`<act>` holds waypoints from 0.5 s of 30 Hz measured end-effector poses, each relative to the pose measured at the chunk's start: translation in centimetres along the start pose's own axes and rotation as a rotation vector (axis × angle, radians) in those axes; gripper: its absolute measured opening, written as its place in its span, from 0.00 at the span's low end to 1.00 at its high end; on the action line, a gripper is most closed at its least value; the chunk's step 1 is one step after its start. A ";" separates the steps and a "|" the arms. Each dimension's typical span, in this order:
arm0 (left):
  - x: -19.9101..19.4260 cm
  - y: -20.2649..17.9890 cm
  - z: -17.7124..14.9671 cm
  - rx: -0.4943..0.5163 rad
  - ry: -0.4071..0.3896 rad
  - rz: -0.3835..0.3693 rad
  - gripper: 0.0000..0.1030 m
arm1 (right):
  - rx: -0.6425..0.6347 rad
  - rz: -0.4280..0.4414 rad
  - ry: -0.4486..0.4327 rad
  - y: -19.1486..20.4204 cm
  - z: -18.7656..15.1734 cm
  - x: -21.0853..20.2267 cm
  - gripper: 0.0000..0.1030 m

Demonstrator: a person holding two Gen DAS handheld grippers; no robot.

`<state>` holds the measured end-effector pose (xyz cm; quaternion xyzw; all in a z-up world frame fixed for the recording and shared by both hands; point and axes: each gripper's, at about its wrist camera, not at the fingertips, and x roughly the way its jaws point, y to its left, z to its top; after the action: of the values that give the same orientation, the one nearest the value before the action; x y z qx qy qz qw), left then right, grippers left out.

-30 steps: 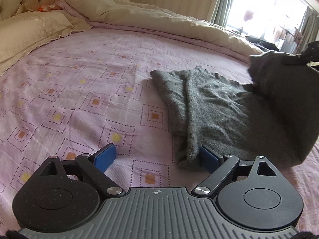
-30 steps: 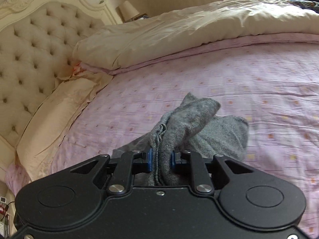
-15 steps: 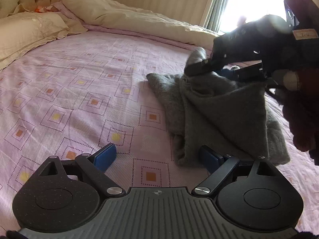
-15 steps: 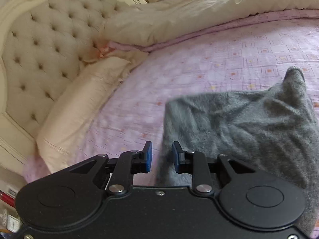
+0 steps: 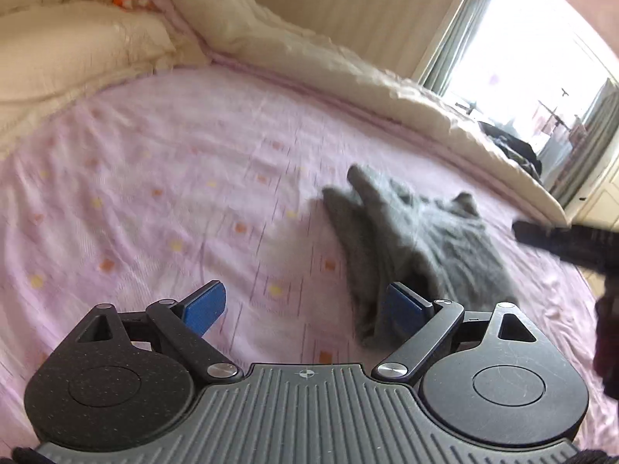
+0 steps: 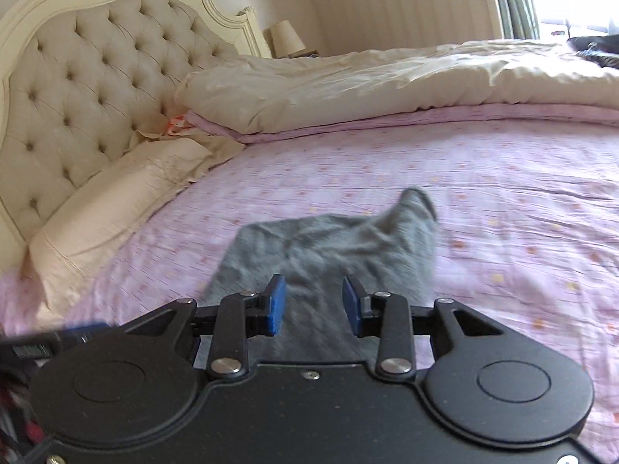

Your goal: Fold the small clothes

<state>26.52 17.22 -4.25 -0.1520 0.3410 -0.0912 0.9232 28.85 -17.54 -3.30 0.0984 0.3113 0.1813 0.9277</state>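
One fold is laid: the grey garment lies doubled on the bed. My right tongs have just been opening, empty; my left tongs gape empty. More folding is probably left.

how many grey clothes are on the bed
1: a grey knit garment lying on the pink sheet, just ahead of the right hand-held gripper. None else shows.

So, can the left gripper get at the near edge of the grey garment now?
Probably yes: the left gripper is open, the grey garment lies flat just ahead, and nothing lies between.
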 end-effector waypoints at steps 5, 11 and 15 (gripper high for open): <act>0.3 -4.7 2.3 0.119 -0.041 -0.050 0.88 | -0.053 -0.022 -0.021 0.2 -2.0 -0.5 0.46; 3.1 -10.0 2.8 0.257 -0.083 -0.070 0.88 | -0.127 -0.025 -0.005 1.2 -4.4 1.1 0.50; 5.5 -11.7 2.5 0.283 -0.077 -0.096 0.88 | -0.160 0.062 0.084 2.1 -6.4 3.1 0.50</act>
<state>31.52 5.32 -1.74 -0.0399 0.2815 -0.1765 0.9423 26.65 -13.98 -9.40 0.0260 0.3314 0.2383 0.9125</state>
